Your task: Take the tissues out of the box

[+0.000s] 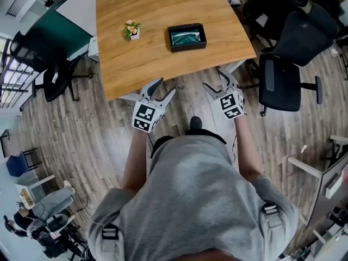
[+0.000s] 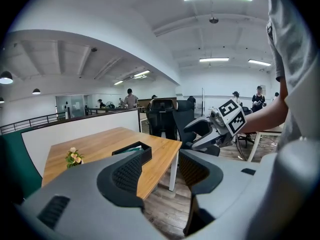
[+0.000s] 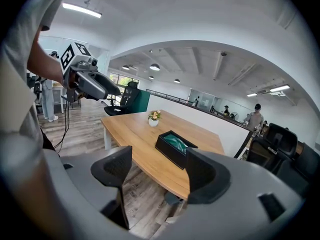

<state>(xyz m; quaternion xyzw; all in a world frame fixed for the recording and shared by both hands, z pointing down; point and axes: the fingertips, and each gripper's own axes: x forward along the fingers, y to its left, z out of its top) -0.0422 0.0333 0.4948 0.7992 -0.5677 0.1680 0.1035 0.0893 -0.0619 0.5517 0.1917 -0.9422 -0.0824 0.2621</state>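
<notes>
Presently untouched: tissues (image 1: 186, 37) sit in the box (image 1: 188, 47) on the desk (image 1: 157, 15); my left gripper (image 1: 165, 88) and right gripper (image 1: 215, 80): jaws wide, empty.

Before me, the wooden tabletop (image 1: 163, 64) carries a black tissue box (image 1: 187, 47) near its middle, with a small flower pot (image 1: 131, 30) apart on its left.

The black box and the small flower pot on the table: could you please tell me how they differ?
The black box is low, rectangular and dark; the flower pot is white with pale flowers. The black box is larger than the flower pot. The black box holds something teal, the flower pot a small plant. Both stand on the wooden table, apart from each other.
</notes>
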